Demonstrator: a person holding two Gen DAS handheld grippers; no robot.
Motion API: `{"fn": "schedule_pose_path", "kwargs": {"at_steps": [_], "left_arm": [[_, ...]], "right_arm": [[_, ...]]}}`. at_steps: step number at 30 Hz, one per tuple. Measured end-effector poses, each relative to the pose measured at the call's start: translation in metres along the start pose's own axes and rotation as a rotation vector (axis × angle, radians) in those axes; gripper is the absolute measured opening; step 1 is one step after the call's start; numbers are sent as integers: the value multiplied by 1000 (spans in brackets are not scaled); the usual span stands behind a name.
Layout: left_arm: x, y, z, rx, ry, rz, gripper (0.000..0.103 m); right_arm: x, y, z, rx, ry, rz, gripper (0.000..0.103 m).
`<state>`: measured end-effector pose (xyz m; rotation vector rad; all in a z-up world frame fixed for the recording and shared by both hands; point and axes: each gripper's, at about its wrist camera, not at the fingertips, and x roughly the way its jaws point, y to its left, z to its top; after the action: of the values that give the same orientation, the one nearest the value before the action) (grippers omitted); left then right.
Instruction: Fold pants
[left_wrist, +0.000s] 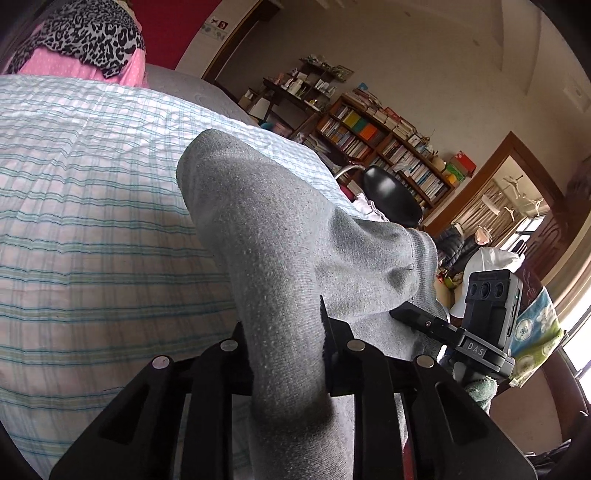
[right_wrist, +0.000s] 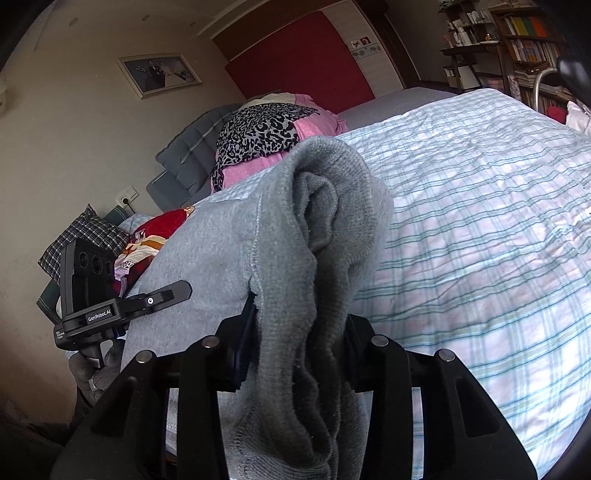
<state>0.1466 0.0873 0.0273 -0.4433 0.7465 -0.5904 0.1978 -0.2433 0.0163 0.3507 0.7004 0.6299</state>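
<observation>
Behind everything lies a bed with a pale checked quilt (left_wrist: 92, 221), a pink and leopard-print pile (right_wrist: 266, 136) near the headboard, and a bookcase (left_wrist: 388, 147) against the far wall.

The grey pants (left_wrist: 277, 240) are lifted above the quilt, strung between the 2 grippers. On the left, the left gripper (left_wrist: 288, 354) is clamped on a thick roll of plain grey cloth, with the fabric bulging up over the jaws and more hanging below. Across the middle, a slack sheet of grey cloth spans from one tool to the other. On the right, the right gripper (right_wrist: 295, 343) is closed on a bunched wad of the ribbed cuff or waistband (right_wrist: 332, 206); several layers are crumpled together inside the jaws.

I judge the risks come from those bulky, uneven grips. The right wad could shed a layer, so 1 edge would drop and skew the fold. If the 2 hands come down at unequal height or tension, the slack middle may land wrinkled or twisted on the quilt. Loose cloth below either tool could also tuck under.
</observation>
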Motion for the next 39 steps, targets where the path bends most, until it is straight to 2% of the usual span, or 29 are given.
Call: {"fn": "schedule_pose_path", "kwargs": {"at_steps": [10,23,31,39], "left_arm": [[-63,61,27,-31,-99,116,22],[-125,183,59,-119,-162,268,22],[-124,232,72,-156,-164,320,22],[-108,250,71,-194,-135,332,22]], "right_arm": [[84,59,35,-48,42,94,40],[221,123,63,-105,134,142,40],[281,131,74,-123,172,126,40],[311,120,67,-103,202,111,40]]}}
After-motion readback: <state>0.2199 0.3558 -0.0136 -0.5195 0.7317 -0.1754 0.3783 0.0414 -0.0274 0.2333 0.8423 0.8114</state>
